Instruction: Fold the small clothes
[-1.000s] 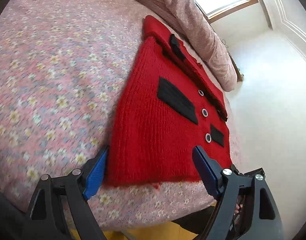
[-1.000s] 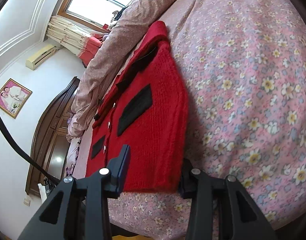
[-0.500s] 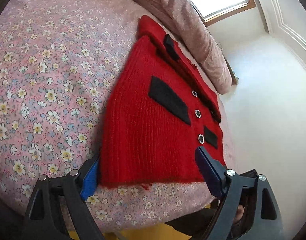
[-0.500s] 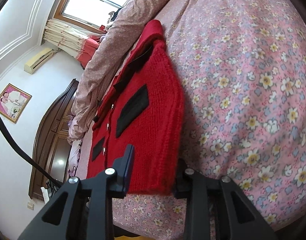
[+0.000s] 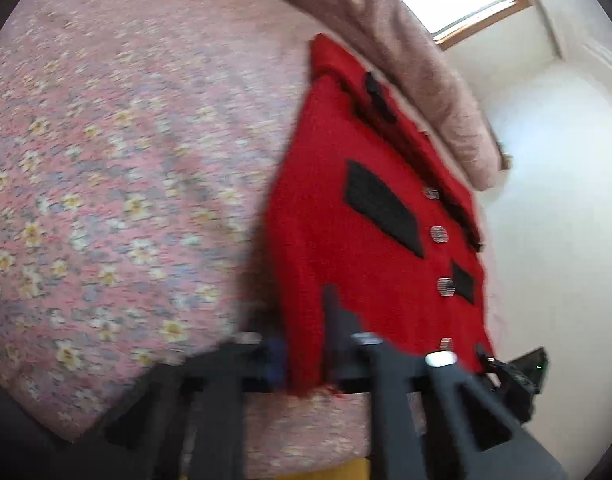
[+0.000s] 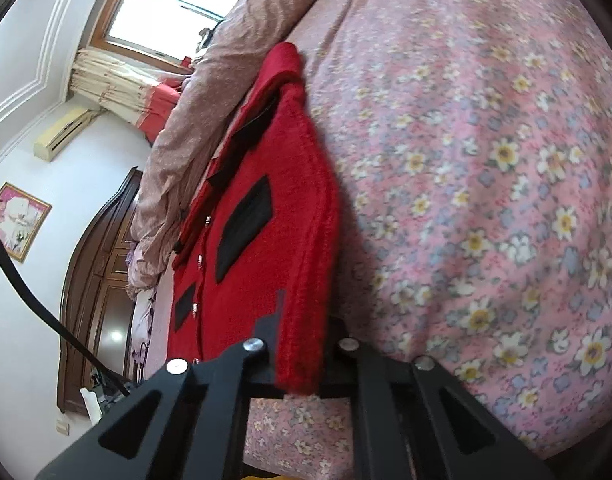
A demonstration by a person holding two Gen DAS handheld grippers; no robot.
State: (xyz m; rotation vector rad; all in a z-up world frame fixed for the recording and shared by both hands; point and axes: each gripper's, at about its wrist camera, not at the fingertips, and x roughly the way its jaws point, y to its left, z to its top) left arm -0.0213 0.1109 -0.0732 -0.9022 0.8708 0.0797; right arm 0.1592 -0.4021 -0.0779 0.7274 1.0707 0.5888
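Note:
A small red knit cardigan [image 5: 346, 248] with black pocket patches and silver buttons lies flat on the flowered pink bedspread [image 5: 105, 200]. My left gripper [image 5: 306, 344] is shut on its near hem corner at the left side. The cardigan also shows in the right wrist view [image 6: 273, 240]. My right gripper [image 6: 301, 344] is shut on the hem at the cardigan's right edge. Both views are slightly blurred by motion.
A rolled pink quilt [image 5: 406, 60] lies along the far side of the cardigan, also in the right wrist view [image 6: 209, 92]. The bed's near edge [image 6: 306, 432] is just under the grippers. A dark wooden wardrobe [image 6: 101, 280] stands at left.
Both grippers have closed from open onto the cardigan's near hem, each at one side. The hem has lifted slightly between the fingers.

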